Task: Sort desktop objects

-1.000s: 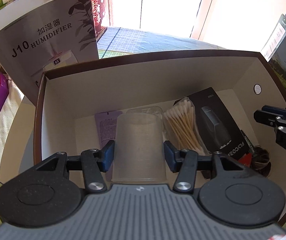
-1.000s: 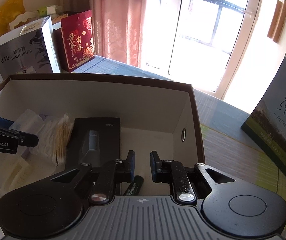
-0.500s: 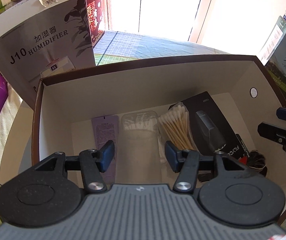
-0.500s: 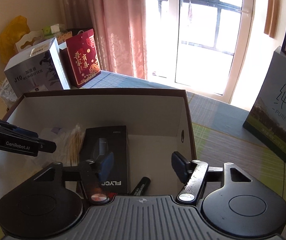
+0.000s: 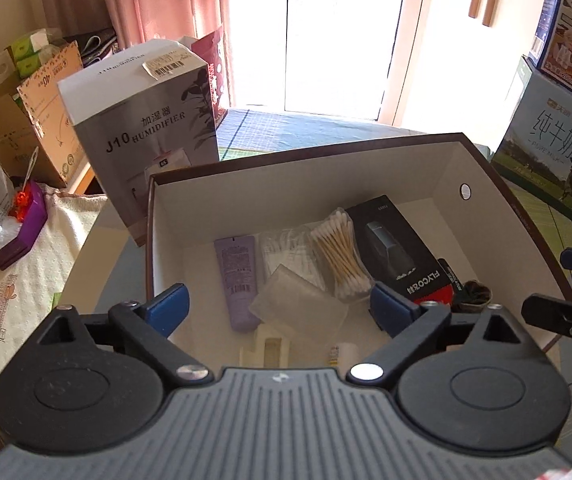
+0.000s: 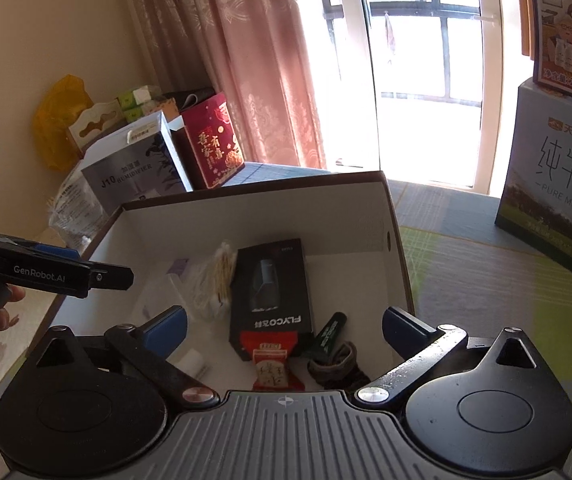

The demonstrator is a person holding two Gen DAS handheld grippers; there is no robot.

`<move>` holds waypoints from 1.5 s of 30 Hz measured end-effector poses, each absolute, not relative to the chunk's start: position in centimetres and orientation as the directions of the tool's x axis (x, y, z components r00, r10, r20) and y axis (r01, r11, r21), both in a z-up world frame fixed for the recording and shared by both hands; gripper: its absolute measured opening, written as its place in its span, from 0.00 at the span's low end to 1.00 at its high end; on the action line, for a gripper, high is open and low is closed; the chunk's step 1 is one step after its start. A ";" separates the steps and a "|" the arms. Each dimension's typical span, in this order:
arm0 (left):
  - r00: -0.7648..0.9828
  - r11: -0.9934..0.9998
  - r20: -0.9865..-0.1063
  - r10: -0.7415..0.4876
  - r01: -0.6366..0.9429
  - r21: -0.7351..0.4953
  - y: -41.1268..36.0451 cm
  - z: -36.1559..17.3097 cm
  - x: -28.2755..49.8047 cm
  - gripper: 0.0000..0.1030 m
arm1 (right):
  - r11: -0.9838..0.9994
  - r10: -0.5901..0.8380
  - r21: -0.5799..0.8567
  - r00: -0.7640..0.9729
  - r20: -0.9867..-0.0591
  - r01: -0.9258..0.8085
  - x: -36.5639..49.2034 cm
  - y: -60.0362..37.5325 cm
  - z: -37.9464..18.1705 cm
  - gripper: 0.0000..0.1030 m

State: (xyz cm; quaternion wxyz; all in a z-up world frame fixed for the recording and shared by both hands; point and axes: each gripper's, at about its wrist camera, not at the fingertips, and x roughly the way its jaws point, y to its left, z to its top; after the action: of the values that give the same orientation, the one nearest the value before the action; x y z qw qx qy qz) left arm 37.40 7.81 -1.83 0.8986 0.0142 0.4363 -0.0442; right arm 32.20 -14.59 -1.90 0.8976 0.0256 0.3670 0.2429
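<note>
Hovering over the brown-rimmed box (image 5: pixel 486 168), the left gripper (image 5: pixel 277 304) has its fingers spread wide and empty above a clear plastic cup (image 5: pixel 298 306) lying beside cotton swabs (image 5: pixel 340 256), while in the right wrist view the right gripper (image 6: pixel 283 326), likewise spread wide, hangs above the black FLYCO box (image 6: pixel 271 294).

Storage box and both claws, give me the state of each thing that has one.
Storage box: open, no lid on it.
Left claw: open, empty.
Right claw: open, empty.
Clear cup: lying on its side.
Purple tube: lying flat.
</note>
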 end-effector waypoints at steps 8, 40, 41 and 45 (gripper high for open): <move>0.662 0.997 -0.748 -0.048 0.075 0.002 7.5 0.8 30.9 0.95 | 0.873 0.475 0.238 0.633 -0.611 -0.426 26.4 -16.4 -0.3 0.98; 0.673 1.000 -0.739 0.009 -0.010 0.004 1.9 2.7 9.0 0.99 | 0.864 0.476 0.184 0.644 -0.599 -0.468 8.6 -20.5 1.6 0.98; 0.673 1.000 -0.740 0.010 -0.010 0.004 1.7 2.7 8.5 0.99 | 0.864 0.476 0.183 0.643 -0.600 -0.469 8.3 -20.6 1.5 0.98; 0.672 1.000 -0.740 0.019 -0.014 0.013 1.0 2.6 7.0 0.99 | 0.862 0.476 0.171 0.644 -0.599 -0.477 7.0 -21.0 1.5 0.98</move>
State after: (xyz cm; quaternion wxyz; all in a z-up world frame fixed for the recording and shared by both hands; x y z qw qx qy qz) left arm 7.02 1.04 2.61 0.9144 0.0033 0.4048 0.0091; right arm 6.96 -20.96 1.49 0.9067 -0.0012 0.3300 0.2628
